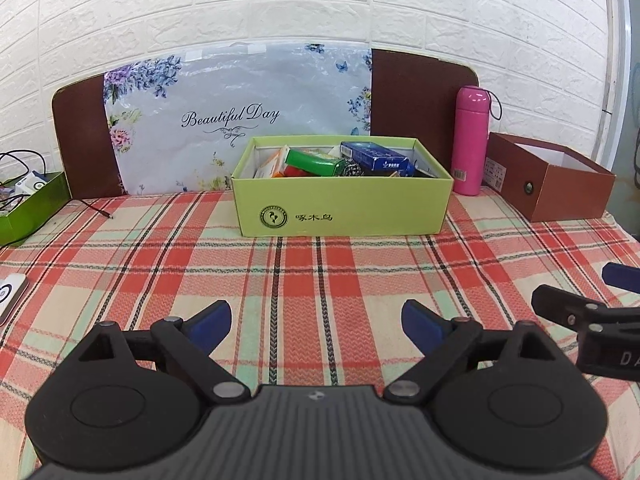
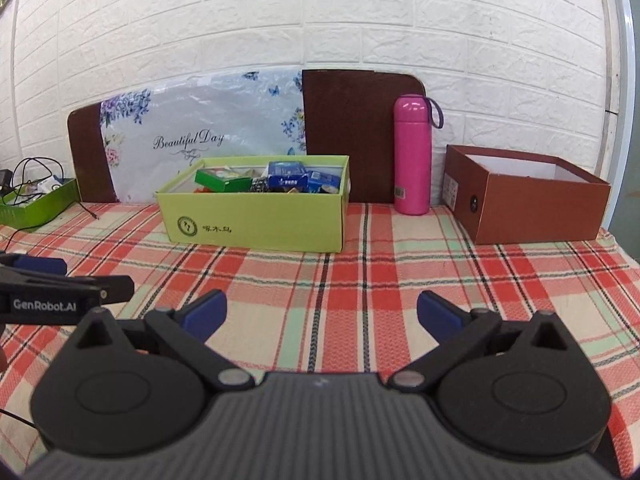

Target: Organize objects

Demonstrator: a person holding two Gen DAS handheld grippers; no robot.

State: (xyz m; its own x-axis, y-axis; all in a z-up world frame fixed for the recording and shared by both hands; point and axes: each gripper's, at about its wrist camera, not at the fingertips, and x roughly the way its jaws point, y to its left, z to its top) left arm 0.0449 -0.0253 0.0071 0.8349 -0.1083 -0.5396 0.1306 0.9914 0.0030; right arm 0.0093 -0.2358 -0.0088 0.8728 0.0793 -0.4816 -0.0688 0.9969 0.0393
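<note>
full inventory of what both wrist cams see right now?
light green box: 1, light green with a logo, centre of the cloth, open, filled with small packages
small packages: several, green, blue, orange, inside the light green box
pink bottle: 1, pink with a loop strap, upright between the two boxes
brown box: 1, brown, white inside, far right, open
green tray: 1, bright green, far left, holding cables
floral bag: 1, pale with flowers, against the headboard
plaid cloth: 1, red and green
left gripper: open, empty
right gripper: open, empty
</note>
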